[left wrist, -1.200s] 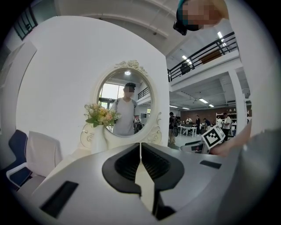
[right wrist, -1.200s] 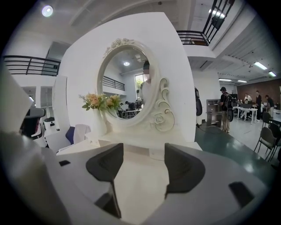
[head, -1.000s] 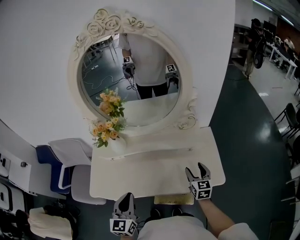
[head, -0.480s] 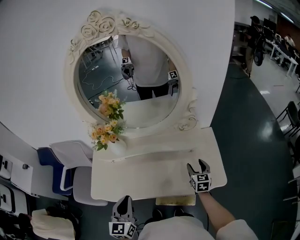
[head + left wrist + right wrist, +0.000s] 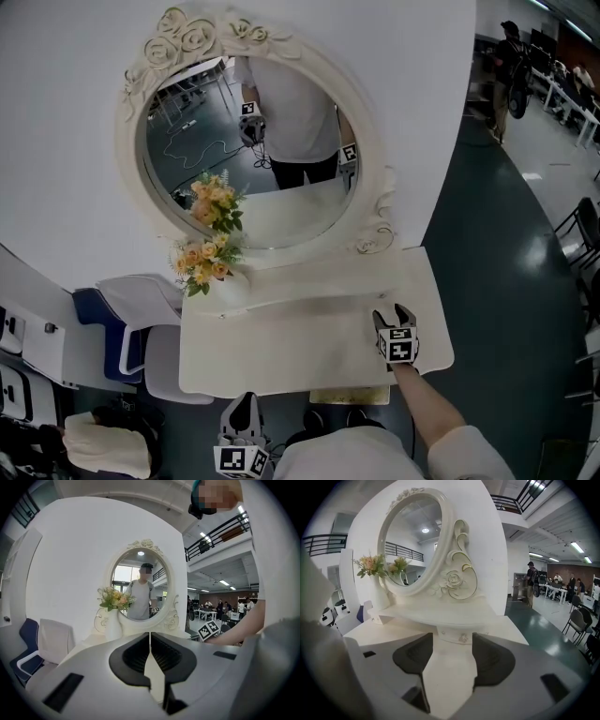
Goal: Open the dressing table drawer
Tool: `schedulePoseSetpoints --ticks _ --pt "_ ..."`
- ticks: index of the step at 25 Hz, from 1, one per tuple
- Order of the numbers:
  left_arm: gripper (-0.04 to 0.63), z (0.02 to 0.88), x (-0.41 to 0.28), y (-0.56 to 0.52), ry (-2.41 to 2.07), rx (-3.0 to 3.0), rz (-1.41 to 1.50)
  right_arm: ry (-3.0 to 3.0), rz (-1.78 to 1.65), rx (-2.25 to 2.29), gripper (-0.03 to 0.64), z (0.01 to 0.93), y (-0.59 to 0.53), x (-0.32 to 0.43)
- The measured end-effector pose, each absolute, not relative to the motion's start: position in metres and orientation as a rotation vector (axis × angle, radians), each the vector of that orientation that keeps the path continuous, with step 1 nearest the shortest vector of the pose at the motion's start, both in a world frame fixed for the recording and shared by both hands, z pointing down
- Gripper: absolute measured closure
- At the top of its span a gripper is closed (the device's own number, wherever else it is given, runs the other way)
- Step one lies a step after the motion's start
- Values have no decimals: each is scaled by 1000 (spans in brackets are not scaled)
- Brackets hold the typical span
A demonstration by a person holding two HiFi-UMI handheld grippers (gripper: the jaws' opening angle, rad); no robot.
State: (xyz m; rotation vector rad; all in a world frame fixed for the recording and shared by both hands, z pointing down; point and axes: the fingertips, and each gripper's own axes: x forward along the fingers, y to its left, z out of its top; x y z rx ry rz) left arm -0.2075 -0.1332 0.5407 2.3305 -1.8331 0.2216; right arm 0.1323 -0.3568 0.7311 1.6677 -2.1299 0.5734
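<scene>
White drawer (image 5: 461, 634) runs sideways, front toward wide right tongs (image 5: 453, 640); left tongs (image 5: 150, 638) closed.

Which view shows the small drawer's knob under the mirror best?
The right gripper view: the knob sits on the drawer front, straight ahead of the open right tool. The head view looks down from above, showing no knob; in the left gripper view, the left tool blocks it.

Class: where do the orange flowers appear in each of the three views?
Head view: flowers left of centre, at the lower left of the mirror.
Left gripper view: flowers left of centre, at the mirror's left edge.
Right gripper view: flowers left side, mid-height.
Shared landmark: the mirror.
</scene>
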Motion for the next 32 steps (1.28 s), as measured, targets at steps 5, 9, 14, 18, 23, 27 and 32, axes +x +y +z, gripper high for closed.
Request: schedulePoseSetpoints --ticks 5,9,14,18,23,27,32 --pt "569 541 -211 -132 -1861 2301 222 -2094 604 1666 358 745 -374 135" --pt "569 544 -214 -130 -1878 2274 223 -2068 618 1645 365 756 -383 135" --pt "569 547 -217 -127 -1891 2248 222 -2039 696 1661 371 768 -393 139" --pt "569 549 -220 -125 -1892 2237 233 -2008 716 1660 383 775 -400 141" --pt "569 547 -221 -124 -1896 2235 247 -1997 731 1653 399 782 -405 141" --pt "569 548 -221 -121 -1881 2233 302 -1990 738 1649 414 787 -408 138" --pt "569 547 -225 -116 -1900 2224 311 -1977 753 1644 416 793 -412 139"
